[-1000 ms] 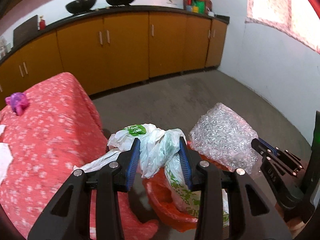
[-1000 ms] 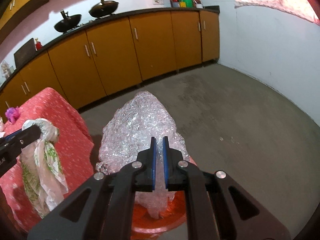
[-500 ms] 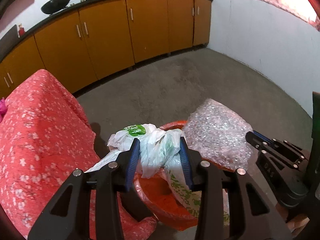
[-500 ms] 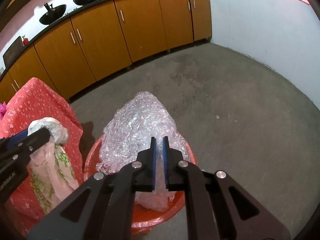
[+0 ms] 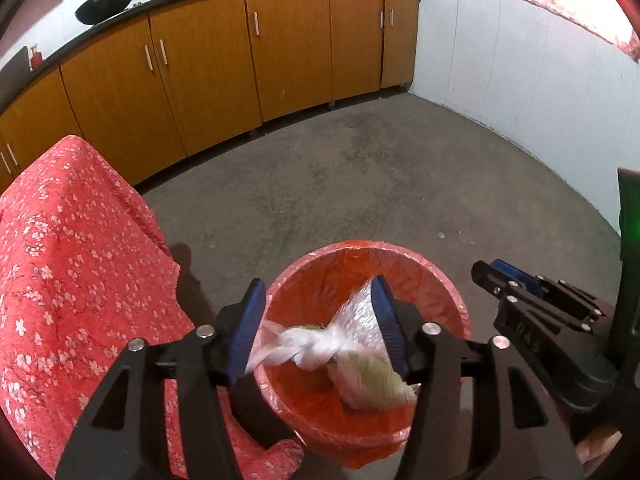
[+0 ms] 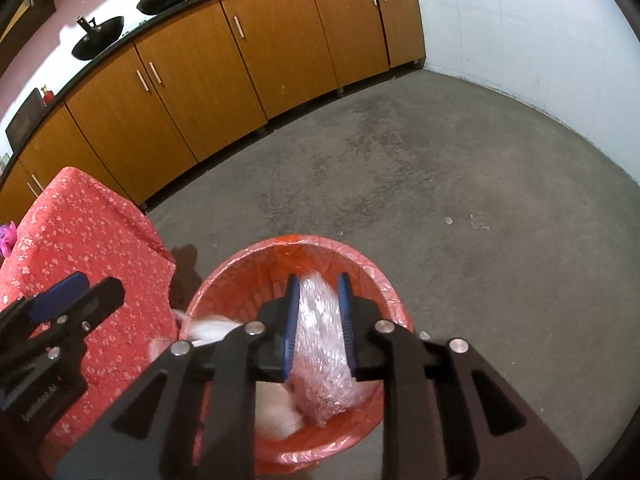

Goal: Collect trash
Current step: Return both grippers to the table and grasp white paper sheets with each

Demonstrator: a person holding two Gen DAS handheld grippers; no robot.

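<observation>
Two hand-held grippers released trash over one bin.
Largest, the desk draped in red cloth with white blossoms (image 5: 72, 264) stood just beside the round red bin lined with thin red plastic (image 5: 436, 276). Inside it lay the crumpled clear bubble wrap (image 6: 320, 344) and the blurred white plastic bag with green print (image 5: 320, 344). Left hand-held gripper (image 5: 320, 320) gaped wide; right hand-held gripper (image 6: 318, 320) stood parted, gripping nothing. Doing this well probably meant staying above the rim until both pieces settled.

bright, even indoor light | window glare top right | fisheye-warped edges | falling bags blurred
</observation>
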